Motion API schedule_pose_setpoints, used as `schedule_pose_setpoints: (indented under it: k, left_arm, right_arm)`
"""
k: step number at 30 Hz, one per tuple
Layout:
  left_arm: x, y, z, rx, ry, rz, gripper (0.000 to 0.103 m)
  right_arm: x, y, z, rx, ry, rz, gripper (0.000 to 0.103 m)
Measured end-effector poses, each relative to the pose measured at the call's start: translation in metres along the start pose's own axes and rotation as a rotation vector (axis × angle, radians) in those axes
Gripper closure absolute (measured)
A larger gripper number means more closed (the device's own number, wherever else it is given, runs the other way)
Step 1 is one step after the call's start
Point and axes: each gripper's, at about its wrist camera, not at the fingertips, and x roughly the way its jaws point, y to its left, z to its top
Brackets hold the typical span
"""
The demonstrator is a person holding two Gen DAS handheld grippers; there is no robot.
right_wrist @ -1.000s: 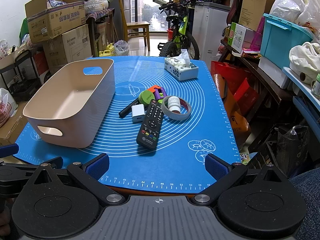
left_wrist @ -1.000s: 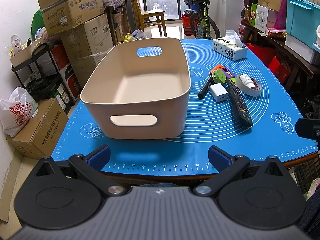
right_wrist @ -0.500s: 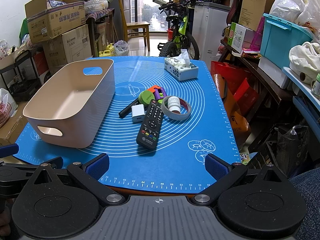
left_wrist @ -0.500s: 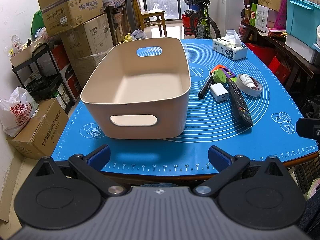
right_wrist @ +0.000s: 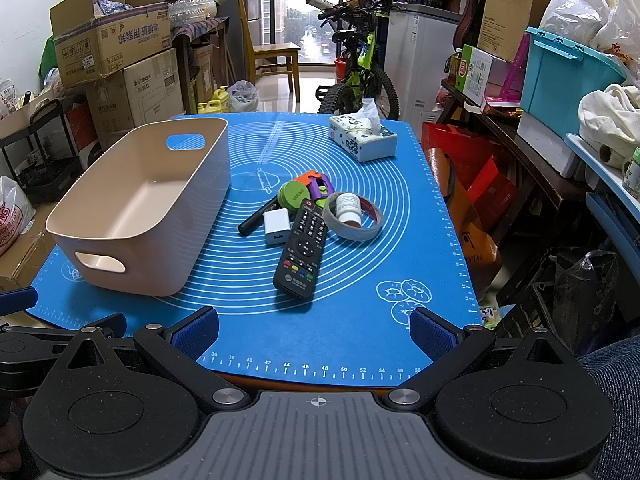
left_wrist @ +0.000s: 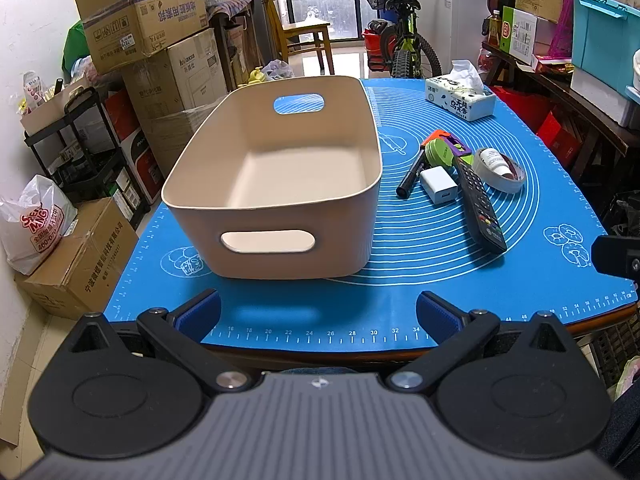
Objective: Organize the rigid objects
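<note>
1. Left hand-held gripper [left_wrist: 318,314]: jaws spread wide, nothing between them, hovering at the near edge of the counter [left_wrist: 532,280], lined up with the bin.
2. Right hand-held gripper [right_wrist: 314,330]: also released, blue pads far apart and empty, hovering over the near edge, facing the cluster of small things.
3. Beige bin [left_wrist: 280,184]: sits on the left side of the blue mat [right_wrist: 360,320], long axis running from near edge to far edge, handle cutouts in both end walls. Nothing inside.
4. Remote [right_wrist: 303,251]: black, lies right of the bin near the counter's middle, its near end pointing toward the near edge.
5. White charger [right_wrist: 276,226]: just left of the remote, touching or nearly so.
6. Black marker [right_wrist: 256,217]: lies slanted between the charger and the bin.
7. Green round thing [right_wrist: 293,195] with orange and purple pieces [right_wrist: 318,183]: at the remote's far end.
8. Tape roll [right_wrist: 353,216]: lies flat just right of the remote; a small white bottle [right_wrist: 347,208] lies inside its ring.
9. Tissue box [right_wrist: 362,141]: toward the far right corner, well apart from the cluster.
</note>
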Motion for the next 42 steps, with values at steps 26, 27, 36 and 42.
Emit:
schedule_pose_setpoints:
  k: [26,27,36,42]
  left_arm:
    - [-0.047,0.039,0.092,0.042,-0.132,0.067,0.001]
    - [-0.044,0.042,0.097,0.044,-0.124,0.065,0.001]
    - [0.0,0.071,0.116,0.082,-0.044,0.026,0.001]
    - [0.048,0.102,0.126,0.008,0.063,-0.016,0.001]
  right_arm:
    - [-0.012,-0.007,0.073,0.1,-0.111,0.101,0.002]
    - [-0.008,-0.007,0.079,0.1,-0.115,0.101,0.002]
    - [0.046,-0.007,0.107,0.139,-0.049,0.084,0.002]
    - [0.095,0.003,0.11,0.121,0.024,0.077,0.002]
